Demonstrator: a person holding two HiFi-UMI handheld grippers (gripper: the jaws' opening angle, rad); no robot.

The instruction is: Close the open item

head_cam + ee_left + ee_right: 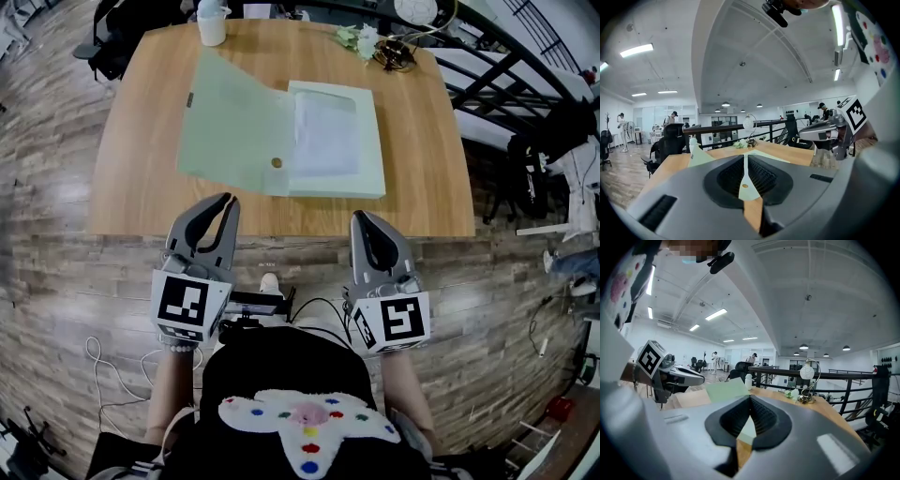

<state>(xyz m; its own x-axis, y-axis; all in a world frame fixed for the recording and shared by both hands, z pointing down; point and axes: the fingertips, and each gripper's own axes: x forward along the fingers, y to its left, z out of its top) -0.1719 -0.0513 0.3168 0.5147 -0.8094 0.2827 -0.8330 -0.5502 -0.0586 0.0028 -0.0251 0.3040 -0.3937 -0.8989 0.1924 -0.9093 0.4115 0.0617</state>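
Two things stand beyond the open folder [281,136]: bottle [212,22], flowers [361,39].

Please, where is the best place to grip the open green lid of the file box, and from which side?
Probably the free left edge of the lid, approached from the left with the left hand-held gripper. The lid is a thin sheet spread left of the box, joined along its right side, so the free edge swings over most easily.

free table [131,202] strip before folder [234,122], cup [212,24] behind
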